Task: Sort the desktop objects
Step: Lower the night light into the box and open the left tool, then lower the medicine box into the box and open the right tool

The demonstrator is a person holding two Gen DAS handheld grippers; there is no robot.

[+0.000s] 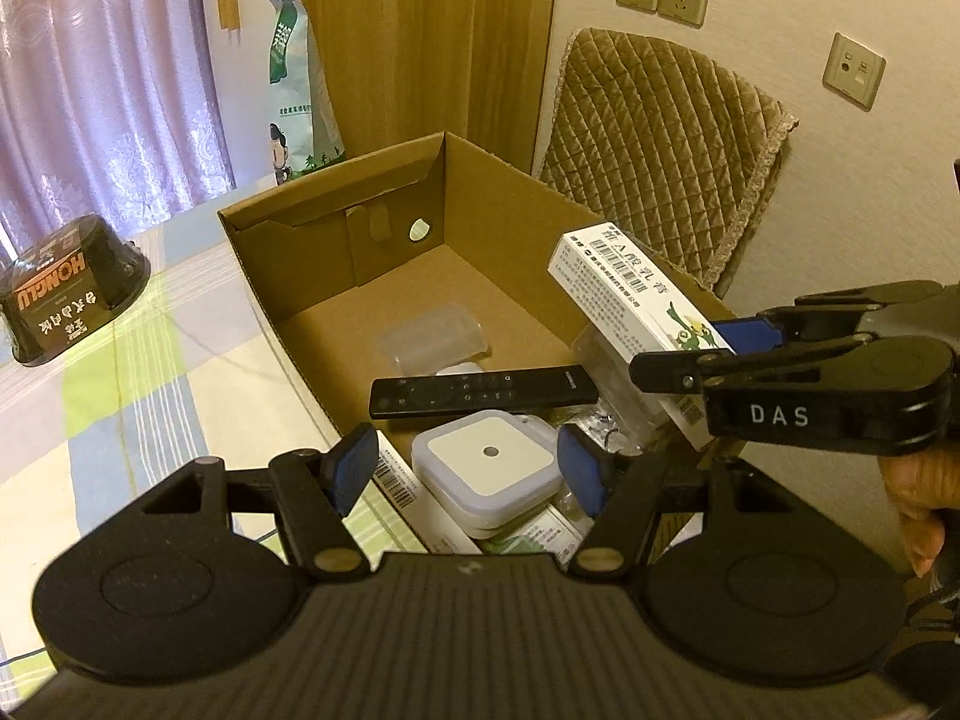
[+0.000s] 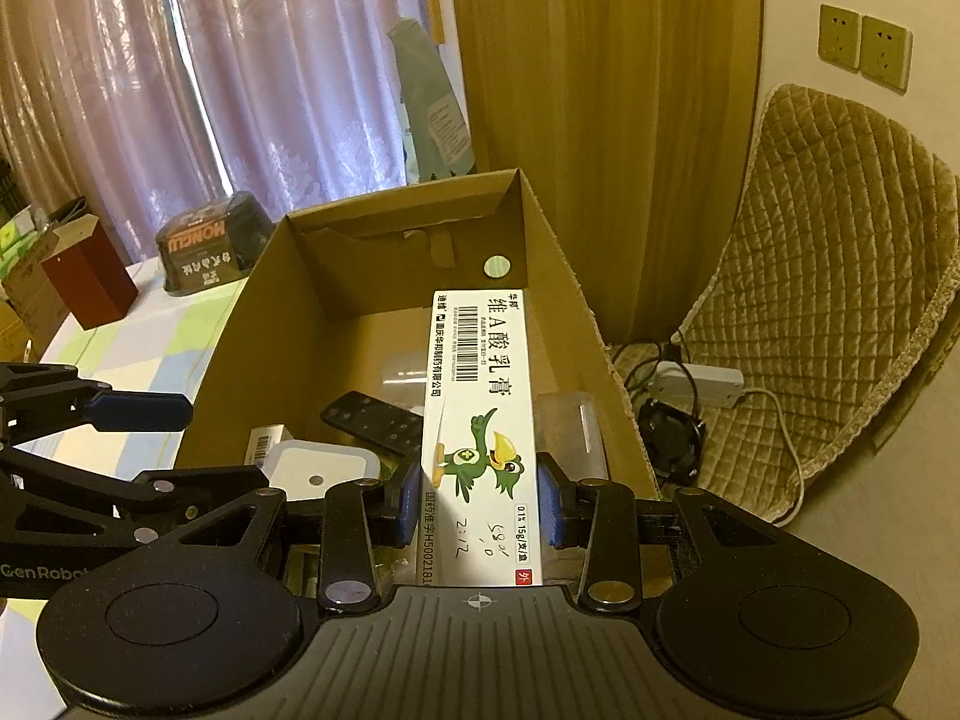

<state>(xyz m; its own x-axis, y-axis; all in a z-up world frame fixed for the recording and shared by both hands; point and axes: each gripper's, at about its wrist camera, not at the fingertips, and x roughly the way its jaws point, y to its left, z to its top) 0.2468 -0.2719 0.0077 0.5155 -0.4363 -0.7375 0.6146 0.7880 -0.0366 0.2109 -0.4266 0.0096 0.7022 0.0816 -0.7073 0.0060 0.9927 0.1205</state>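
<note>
The right tongs [image 2: 477, 507] are clamped on a white ointment carton [image 2: 477, 420], its long axis running straight ahead to 12 o'clock, held above the open cardboard box [image 2: 240, 324] on the table [image 2: 138, 336]. The left tongs [image 1: 465, 471] hang apart, empty, over a square white night light [image 1: 489, 459] lying in the box. A black remote [image 1: 483, 396] lies crosswise just past it, with a clear lid, probably plastic, farther in. The carton's likeliest drop lies at 12 o'clock, where the box floor shows bare.
</note>
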